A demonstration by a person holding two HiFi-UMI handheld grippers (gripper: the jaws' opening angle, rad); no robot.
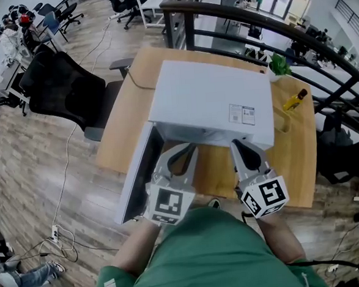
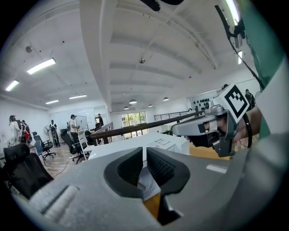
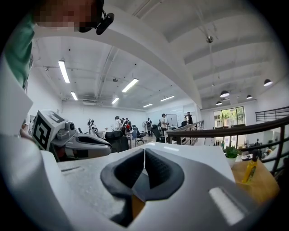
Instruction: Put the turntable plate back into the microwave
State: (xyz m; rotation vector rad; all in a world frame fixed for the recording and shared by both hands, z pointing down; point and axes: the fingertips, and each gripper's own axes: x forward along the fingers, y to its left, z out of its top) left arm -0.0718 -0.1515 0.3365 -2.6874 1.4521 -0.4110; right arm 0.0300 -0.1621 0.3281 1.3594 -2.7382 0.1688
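Note:
The white microwave [image 1: 210, 101] stands on a wooden table [image 1: 294, 162], its door [image 1: 136, 179] swung open to the left. No turntable plate shows in any view. My left gripper [image 1: 183, 147] and right gripper [image 1: 241, 143] are held side by side at the microwave's front opening, tips under its top edge. The left gripper view has its jaws [image 2: 144, 151] meeting tip to tip with nothing between them, the microwave top [image 2: 122, 148] beyond. In the right gripper view, the jaws [image 3: 144, 153] are likewise shut and empty. The inside of the oven is hidden.
A yellow bottle [image 1: 295, 99] and a small green plant [image 1: 278, 64] are on the table to the right of the microwave. A black office chair [image 1: 62, 86] stands left of the table and a dark railing [image 1: 251, 24] runs behind it. Cables lie on the floor at the left.

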